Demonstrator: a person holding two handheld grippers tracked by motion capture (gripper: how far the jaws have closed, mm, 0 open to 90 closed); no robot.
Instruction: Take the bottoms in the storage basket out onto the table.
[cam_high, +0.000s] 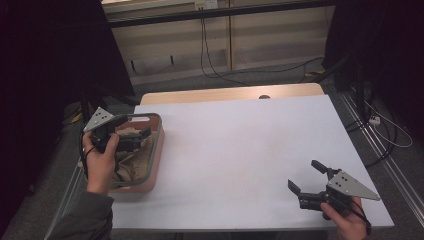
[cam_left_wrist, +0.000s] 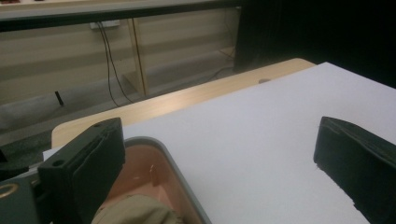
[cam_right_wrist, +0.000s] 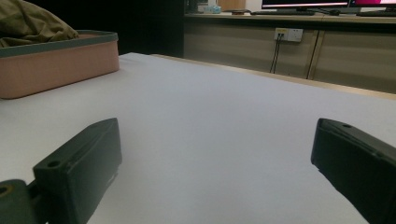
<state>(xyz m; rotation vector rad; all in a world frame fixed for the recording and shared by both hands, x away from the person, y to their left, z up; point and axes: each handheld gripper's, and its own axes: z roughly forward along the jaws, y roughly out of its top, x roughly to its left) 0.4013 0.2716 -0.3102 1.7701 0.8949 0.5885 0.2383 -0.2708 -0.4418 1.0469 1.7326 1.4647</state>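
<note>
Hovering over the pink bin (cam_high: 155, 165), the released left tool (cam_high: 134, 131) partly hides crumpled cloth (cam_high: 131, 159); right tool (cam_high: 306, 176) released.

The bench (cam_high: 240, 150) is wooden, with a white sheet (cam_high: 250, 165) spread over most of its top and a bare wood strip along the far edge. A pink bin (cam_high: 156, 157) with a grey rim stands on the sheet directly beneath the left fingers (cam_high: 145, 133). Around the right fingers (cam_high: 294, 186), the sheet is bare.
</note>
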